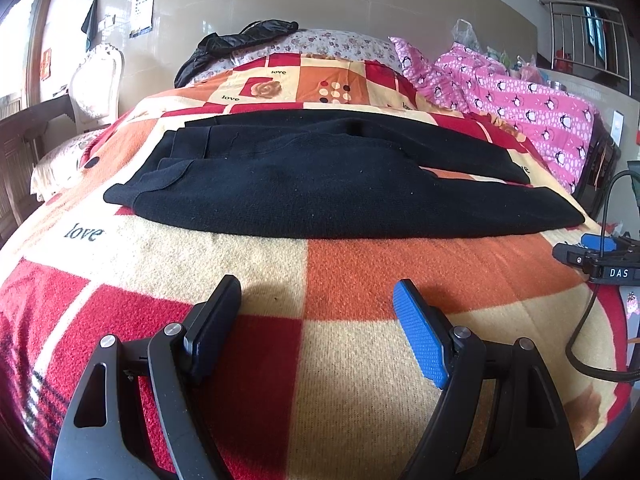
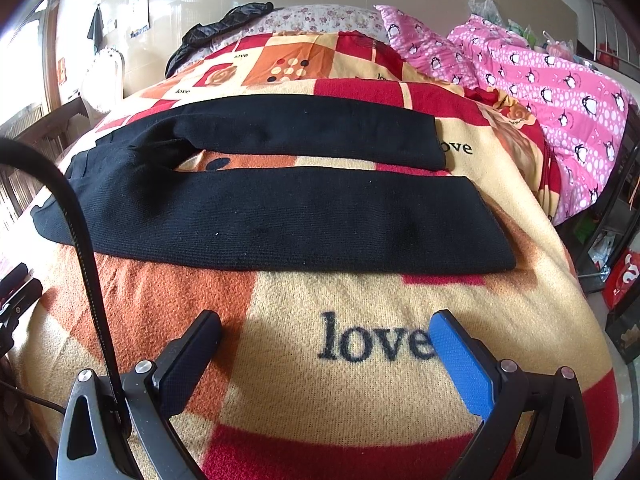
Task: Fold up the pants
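Across the bed's checked blanket lie the black pants, spread flat with the waist toward 9 o'clock and both legs running toward 3 o'clock. Below them, at 6 o'clock in its own view, the left gripper hovers over bare blanket with its fingers wide apart and nothing between them. The right gripper does likewise, fingers spread and empty above a printed "love".

From the left wrist view the legs overlap almost wholly, with only a sliver of blanket showing between them at 3 o'clock; the other gripper's body and cable sit at the 3 o'clock edge. From the right wrist view, the legs part in a clear V, blanket between them, and both hems show at 2 to 3 o'clock. A black cable arcs across the pants' waist at 9 o'clock there.

Beyond, at 12 o'clock, a dark jacket rests on a floral pillow; a pink penguin quilt is heaped at 2 o'clock. An eye chart hangs at 11 o'clock.
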Demonstrator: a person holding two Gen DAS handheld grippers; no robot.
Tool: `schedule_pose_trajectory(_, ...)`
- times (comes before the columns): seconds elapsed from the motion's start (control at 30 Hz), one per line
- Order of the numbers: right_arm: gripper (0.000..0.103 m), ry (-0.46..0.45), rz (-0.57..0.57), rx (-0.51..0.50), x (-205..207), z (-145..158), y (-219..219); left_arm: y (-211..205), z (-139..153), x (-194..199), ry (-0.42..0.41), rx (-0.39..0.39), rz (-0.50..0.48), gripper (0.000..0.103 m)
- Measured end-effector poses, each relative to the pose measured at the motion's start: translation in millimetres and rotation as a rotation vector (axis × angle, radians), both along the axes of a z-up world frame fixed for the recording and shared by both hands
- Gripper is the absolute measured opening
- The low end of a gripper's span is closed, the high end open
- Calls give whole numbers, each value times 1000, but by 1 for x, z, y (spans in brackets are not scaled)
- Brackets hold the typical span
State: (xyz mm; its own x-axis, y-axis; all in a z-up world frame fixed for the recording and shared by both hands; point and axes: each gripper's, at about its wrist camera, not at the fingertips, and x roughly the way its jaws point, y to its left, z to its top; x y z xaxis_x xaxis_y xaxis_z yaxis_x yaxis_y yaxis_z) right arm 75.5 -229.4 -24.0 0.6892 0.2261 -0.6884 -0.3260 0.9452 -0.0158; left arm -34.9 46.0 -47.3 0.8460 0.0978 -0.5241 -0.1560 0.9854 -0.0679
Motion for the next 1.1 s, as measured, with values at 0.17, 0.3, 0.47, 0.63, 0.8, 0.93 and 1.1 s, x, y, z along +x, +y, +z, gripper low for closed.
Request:
schedule_pose_trajectory(0.17, 103, 0, 0, 0, 0, 0, 0, 0, 1, 0, -1, -6, -3, 79)
schedule_pose_trajectory(0.3, 103, 0, 0, 0, 0, 0, 0, 1, 1, 0, 0, 0, -1, 79)
schedule_pose_trajectory(0.47, 103, 0, 0, 0, 0, 0, 0, 2, 1, -1, 1, 3, 0, 79)
schedule_pose_trajectory(0.63, 103, 0, 0, 0, 0, 0, 0, 3, 2, 1, 1, 7, 1, 79)
schedule_pose_trajectory(0.8, 103, 0, 0, 0, 0, 0, 0, 2, 2, 1, 2, 10, 2, 79)
schedule_pose_trajectory(0.93, 103, -1, 0, 0, 0, 0, 0, 3, 3, 0, 3, 12, 2, 79)
schedule_pose_trajectory(1.1, 103, 0, 0, 0, 0, 0, 0, 3, 2, 0, 2, 9, 2, 79)
